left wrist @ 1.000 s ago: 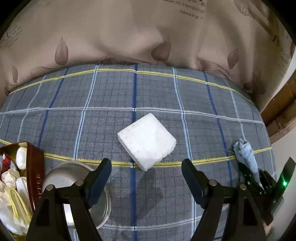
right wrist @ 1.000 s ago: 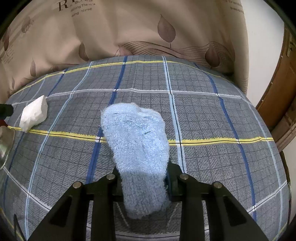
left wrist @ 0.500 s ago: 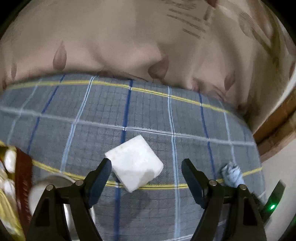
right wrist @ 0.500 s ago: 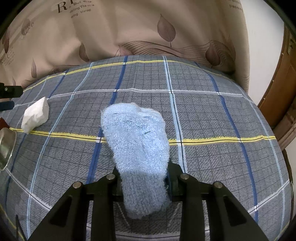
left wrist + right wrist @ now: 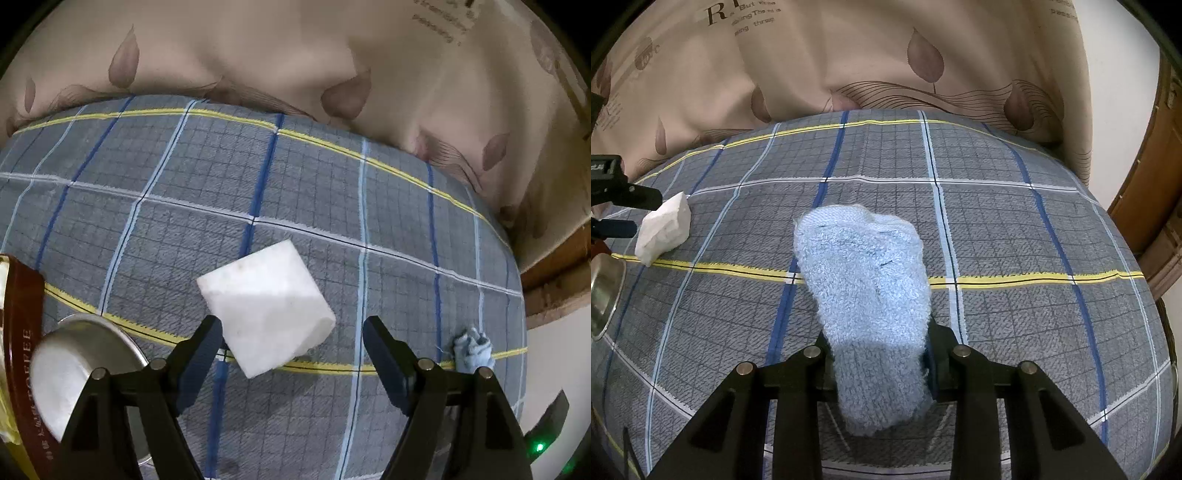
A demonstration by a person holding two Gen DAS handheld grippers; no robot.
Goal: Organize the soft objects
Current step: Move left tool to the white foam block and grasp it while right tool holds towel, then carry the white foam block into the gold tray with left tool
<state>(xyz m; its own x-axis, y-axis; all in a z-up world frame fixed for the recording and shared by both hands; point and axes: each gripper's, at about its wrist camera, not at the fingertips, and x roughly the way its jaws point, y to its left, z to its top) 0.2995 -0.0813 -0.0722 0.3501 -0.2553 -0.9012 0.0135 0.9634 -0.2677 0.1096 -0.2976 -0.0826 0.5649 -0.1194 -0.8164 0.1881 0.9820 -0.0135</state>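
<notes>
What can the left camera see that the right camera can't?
Only the left camera shows the open left claw around nothing, hanging just short of the white block, and the brown tin with cream things inside.

Only the right camera shows the right claw squeezing the fluffy blue sock, and how big the sock is.

Both show the block, the checked cloth, the leafy curtain, the shiny bowl and the sock, though the left camera sees only a small blue bunch of it.

Dim, even indoor light; soft shadows, strong fisheye bending, edges perhaps slightly blurred.
</notes>
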